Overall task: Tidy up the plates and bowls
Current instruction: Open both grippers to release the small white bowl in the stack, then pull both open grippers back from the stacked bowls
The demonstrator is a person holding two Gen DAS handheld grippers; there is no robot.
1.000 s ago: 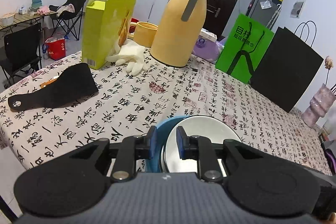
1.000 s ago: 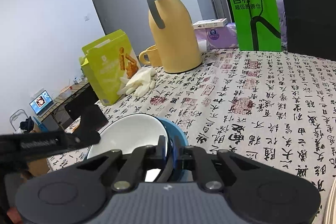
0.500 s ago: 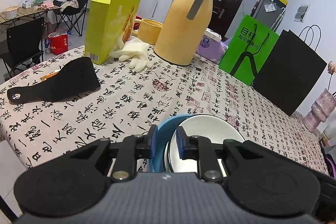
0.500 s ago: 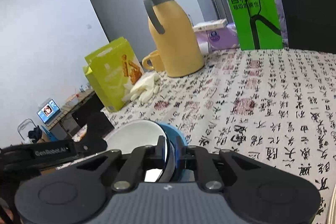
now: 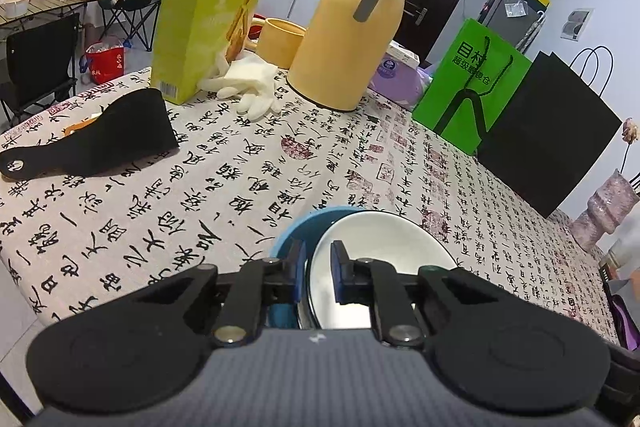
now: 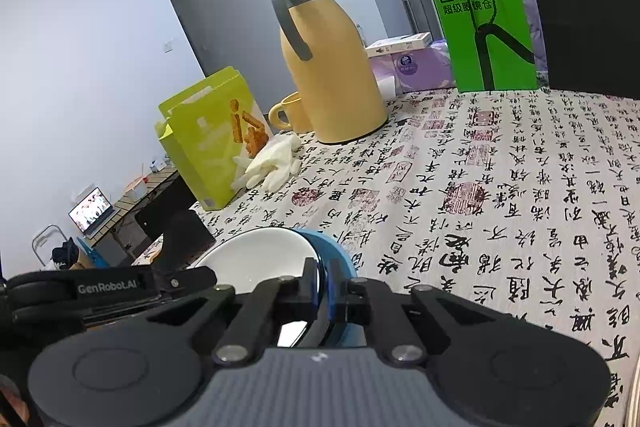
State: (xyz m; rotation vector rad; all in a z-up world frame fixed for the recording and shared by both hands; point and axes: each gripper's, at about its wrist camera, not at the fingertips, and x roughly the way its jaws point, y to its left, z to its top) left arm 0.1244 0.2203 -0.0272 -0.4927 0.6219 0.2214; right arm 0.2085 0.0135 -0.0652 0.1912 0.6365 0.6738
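Pale grey walls point(image 6: 100, 39) enclosed the room. A dark door point(image 5: 432, 3) stood at twelve o'clock. At ten o'clock, black folding chairs point(image 5: 132, 3) and a wooden side table point(image 5: 44, 5) sat on grey floor point(image 5: 136, 61).

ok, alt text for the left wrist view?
The left gripper is clamped across the stacked rims of a white bowl nested in a blue bowl, above a calligraphy-print tablecloth. Behind stand a yellow thermos and green box.

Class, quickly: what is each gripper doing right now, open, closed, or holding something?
Left gripper: closed on the rims of the blue bowl and white bowl.
Right gripper: closed on the same rims, opposite side.
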